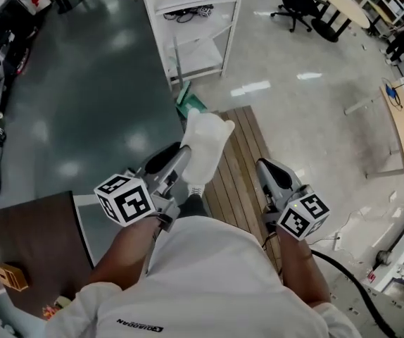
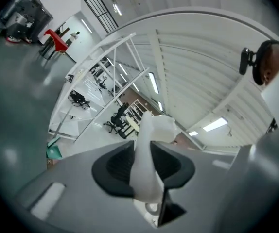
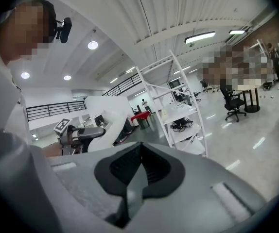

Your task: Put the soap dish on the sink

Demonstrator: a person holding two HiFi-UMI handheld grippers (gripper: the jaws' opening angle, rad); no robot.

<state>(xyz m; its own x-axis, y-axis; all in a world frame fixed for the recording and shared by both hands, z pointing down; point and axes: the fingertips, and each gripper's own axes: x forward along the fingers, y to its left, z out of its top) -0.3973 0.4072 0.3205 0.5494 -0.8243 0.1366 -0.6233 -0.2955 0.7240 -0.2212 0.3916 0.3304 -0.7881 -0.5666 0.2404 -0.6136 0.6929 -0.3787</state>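
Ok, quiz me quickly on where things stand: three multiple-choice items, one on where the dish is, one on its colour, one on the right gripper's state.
1. Where is the dish?
A. on the shelf
B. in the left gripper
C. on the floor

2. What colour is the dish?
A. green
B. red
C. white

3. How is the right gripper?
A. shut, empty
B. shut on the dish
C. wide open

Answers:
1 B, the left gripper view shows its jaws clamped on the dish's edge.
2 C, it shows white in the head view.
3 A, its jaws meet with nothing between them.
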